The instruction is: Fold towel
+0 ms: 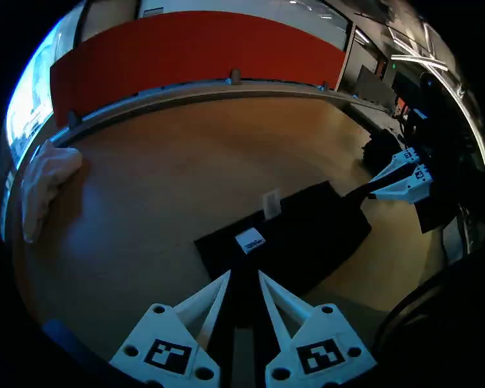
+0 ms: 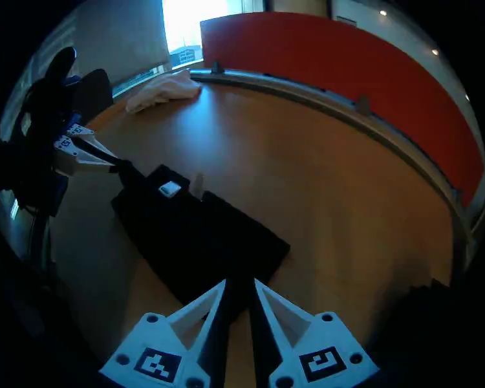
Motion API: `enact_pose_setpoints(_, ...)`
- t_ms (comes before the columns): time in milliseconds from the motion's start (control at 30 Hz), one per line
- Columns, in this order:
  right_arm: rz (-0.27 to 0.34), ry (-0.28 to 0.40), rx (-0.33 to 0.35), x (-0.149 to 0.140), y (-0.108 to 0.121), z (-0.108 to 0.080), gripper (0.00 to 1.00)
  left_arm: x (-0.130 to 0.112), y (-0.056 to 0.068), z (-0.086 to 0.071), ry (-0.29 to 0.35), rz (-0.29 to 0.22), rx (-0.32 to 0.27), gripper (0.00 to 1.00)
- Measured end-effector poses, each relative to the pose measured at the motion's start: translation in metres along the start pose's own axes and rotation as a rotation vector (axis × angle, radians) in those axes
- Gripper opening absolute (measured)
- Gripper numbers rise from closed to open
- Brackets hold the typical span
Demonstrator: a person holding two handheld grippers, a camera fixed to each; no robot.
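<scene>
Pinching opposite ends of black cloth towel (image 1: 307, 233): left claw (image 1: 244, 279) and right claw (image 2: 240, 284), both clamped. Towel lies on brown wooden table (image 1: 178, 161).

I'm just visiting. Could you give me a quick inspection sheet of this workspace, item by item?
Surface: wooden table, curved far edge.
Job's things: black towel spread on the table, white tag on top.
Clutter: crumpled white cloth at the table's far edge.
Claws: left claw and right claw each pinch an opposite end of the towel.
Cables: nothing seen.
Surroundings: red partition behind the table; bright window.
</scene>
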State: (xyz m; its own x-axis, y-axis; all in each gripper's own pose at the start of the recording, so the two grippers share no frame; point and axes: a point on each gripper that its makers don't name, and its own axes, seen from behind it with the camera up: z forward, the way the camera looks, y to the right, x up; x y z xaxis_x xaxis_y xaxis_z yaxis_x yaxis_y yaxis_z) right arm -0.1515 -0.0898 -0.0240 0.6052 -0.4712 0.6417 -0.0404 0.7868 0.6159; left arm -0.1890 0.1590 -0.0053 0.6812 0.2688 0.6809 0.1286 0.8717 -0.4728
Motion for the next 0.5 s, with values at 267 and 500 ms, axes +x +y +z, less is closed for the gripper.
enact_pose_setpoints(267, 0.013, -0.01, -0.024, -0.003, 0.01, 0.018, 0.18, -0.004, -0.006, 0.02, -0.01, -0.015, 0.009, 0.14)
enact_pose_setpoints(500, 0.02, -0.016, -0.054, -0.008, 0.018, 0.031, 0.24, -0.011, -0.015, 0.035, -0.018, -0.026, 0.031, 0.14)
